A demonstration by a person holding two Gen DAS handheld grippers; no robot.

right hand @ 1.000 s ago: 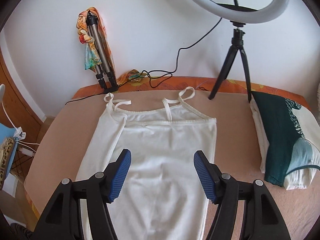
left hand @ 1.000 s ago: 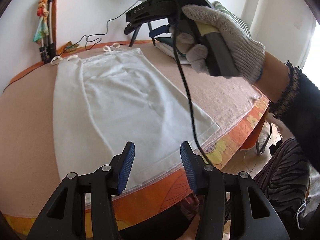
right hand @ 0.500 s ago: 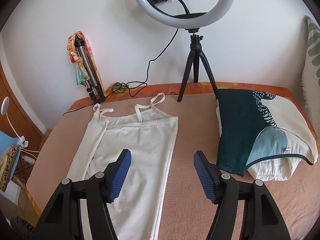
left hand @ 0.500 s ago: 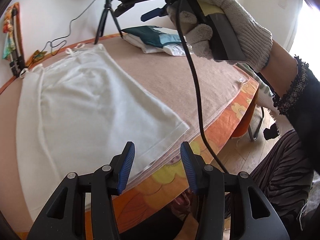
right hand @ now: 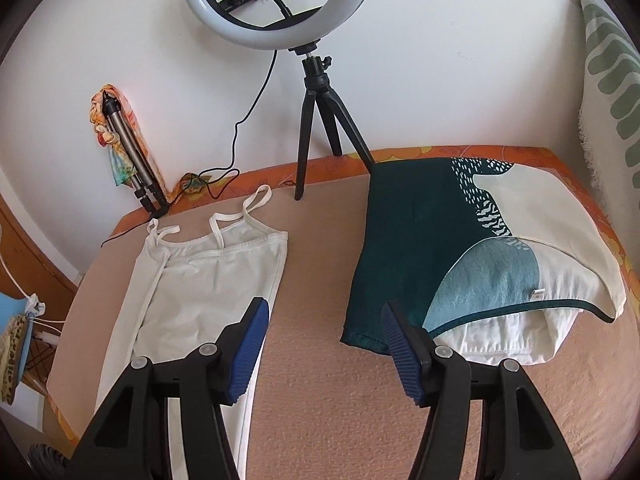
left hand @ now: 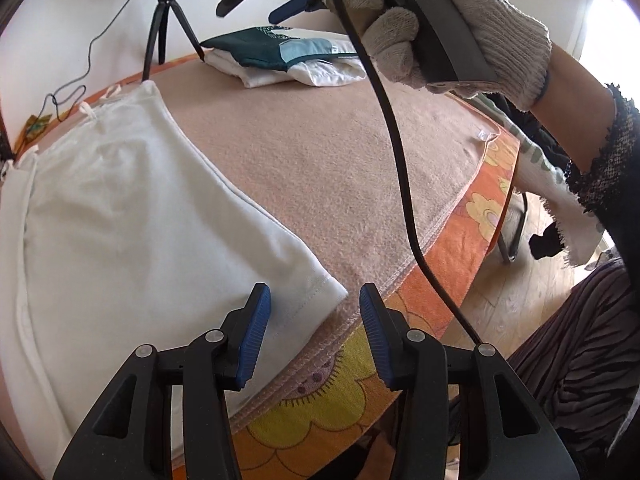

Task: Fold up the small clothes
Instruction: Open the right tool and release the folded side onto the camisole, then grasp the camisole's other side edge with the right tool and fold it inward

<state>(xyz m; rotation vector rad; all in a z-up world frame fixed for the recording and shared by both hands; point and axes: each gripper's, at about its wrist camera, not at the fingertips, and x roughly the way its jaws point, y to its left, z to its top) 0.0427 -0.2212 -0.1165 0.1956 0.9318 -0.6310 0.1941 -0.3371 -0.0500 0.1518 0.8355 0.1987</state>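
Two grippers are above a bed covered by a tan fleece blanket point(left hand: 320, 152), and both are empty. The white strappy cotton camisole point(left hand: 120, 220) lies flat along the blanket's left side, straps toward the far edge by the wall, its hem at the near edge. The left gripper point(left hand: 314, 344) hangs over the hem's right corner, jaws apart and closing, the corner seen between them but not pinched. The right gripper point(right hand: 324, 354) hovers over bare blanket between the camisole's right edge and a pile of folded teal-and-cream clothes point(right hand: 460, 264) near the far right corner; its jaws are likewise apart and closing on nothing. This looks like the reach before the first fold. Next, the left pads must drop onto the hem corner, while the right gripper takes the same side edge higher up.
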